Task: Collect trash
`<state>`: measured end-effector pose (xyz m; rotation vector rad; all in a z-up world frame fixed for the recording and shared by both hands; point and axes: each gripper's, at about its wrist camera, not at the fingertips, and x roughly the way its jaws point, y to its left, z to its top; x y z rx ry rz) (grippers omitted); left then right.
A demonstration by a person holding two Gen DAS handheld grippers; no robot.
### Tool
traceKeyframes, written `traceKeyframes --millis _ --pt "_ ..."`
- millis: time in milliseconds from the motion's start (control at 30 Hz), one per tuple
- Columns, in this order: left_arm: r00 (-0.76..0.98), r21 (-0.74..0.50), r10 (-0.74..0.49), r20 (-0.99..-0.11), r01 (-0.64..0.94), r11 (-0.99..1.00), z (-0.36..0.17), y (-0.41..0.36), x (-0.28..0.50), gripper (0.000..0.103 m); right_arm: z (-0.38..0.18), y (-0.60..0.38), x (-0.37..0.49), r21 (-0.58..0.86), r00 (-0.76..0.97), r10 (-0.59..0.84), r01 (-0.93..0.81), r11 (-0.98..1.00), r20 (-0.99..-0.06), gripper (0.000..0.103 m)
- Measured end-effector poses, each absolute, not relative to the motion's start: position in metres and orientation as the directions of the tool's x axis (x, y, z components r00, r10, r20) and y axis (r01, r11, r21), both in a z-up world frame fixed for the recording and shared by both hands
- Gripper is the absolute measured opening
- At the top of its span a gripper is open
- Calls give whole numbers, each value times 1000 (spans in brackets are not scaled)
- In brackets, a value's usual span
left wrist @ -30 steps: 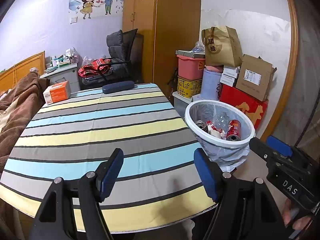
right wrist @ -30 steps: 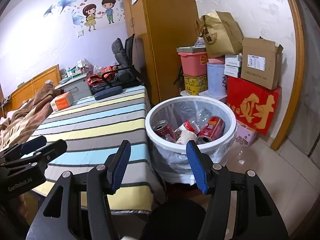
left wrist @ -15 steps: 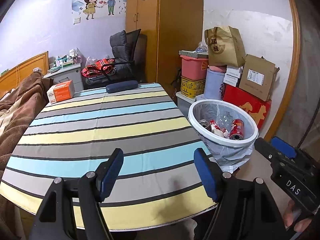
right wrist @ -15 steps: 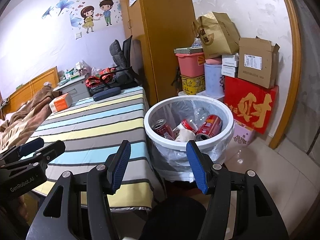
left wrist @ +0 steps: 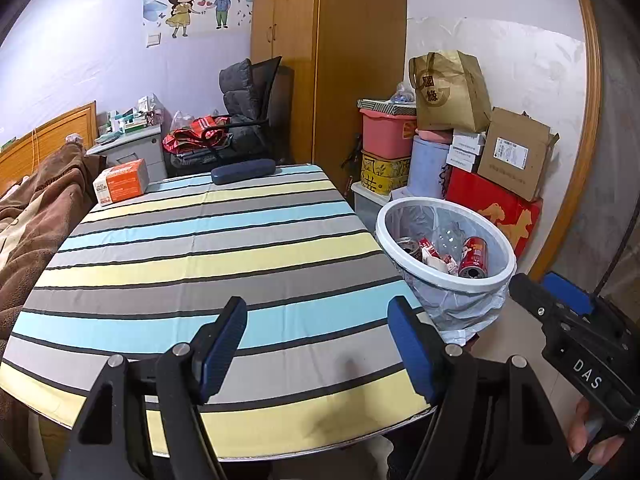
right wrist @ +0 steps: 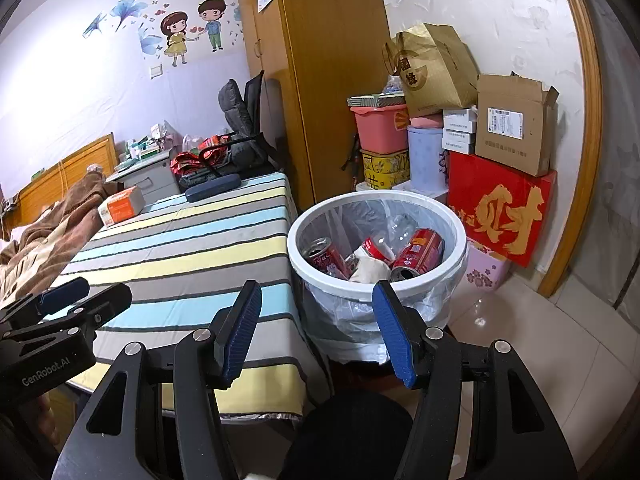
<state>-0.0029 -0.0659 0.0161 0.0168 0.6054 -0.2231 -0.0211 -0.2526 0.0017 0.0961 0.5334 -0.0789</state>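
Note:
A white trash bin (right wrist: 452, 276) lined with a clear bag stands on the floor just right of the striped table (right wrist: 180, 248). Red cans (right wrist: 418, 254) and crumpled paper (right wrist: 370, 270) lie inside it; the left wrist view shows the bin (left wrist: 502, 276) and a can (left wrist: 474, 256) too. My left gripper (left wrist: 316, 344) hovers open over the table's near edge with nothing between its blue pads. My right gripper (right wrist: 316, 332) is open and empty, held in front of the bin. Each gripper appears at the edge of the other's view.
On the table's far end lie an orange box (left wrist: 122, 186) and a dark blue case (left wrist: 243, 172). Stacked boxes, a red gift box (right wrist: 500, 206) and a paper bag crowd the wall behind the bin. A brown blanket (left wrist: 28, 216) lies left of the table. A wardrobe and chair stand behind.
Both views have shifted slightly, the scene sitting a little lower and farther than a second ago. Both grippers stay open and empty; nothing on the table or in the bin has moved.

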Motion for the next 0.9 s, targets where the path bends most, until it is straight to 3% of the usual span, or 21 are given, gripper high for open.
traceKeyframes --millis 900 --pt "800 -48 -209 -563 220 974 16 -70 -2 75 3 -253 -23 75 859 -51 103 992 -510 59"
